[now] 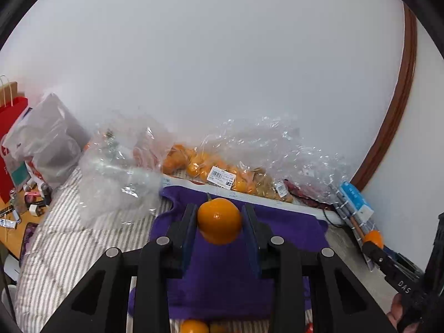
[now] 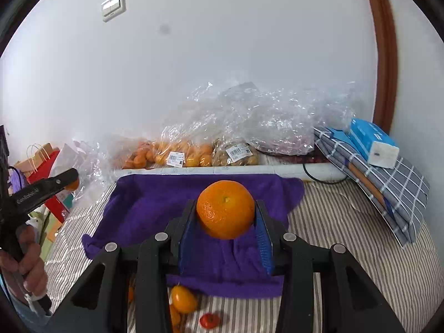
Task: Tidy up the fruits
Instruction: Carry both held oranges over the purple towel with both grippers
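While both grippers hang above the striped bedding, each grips fruit: the left gripper is clamped on a smooth persimmon, the right gripper on a dimpled orange. Loose fruit lies below on the bedding: another persimmon and a small tomato. Beyond spreads a purple towel. Farther back, bagged oranges and crumpled plastic wrap sit against the white wall.
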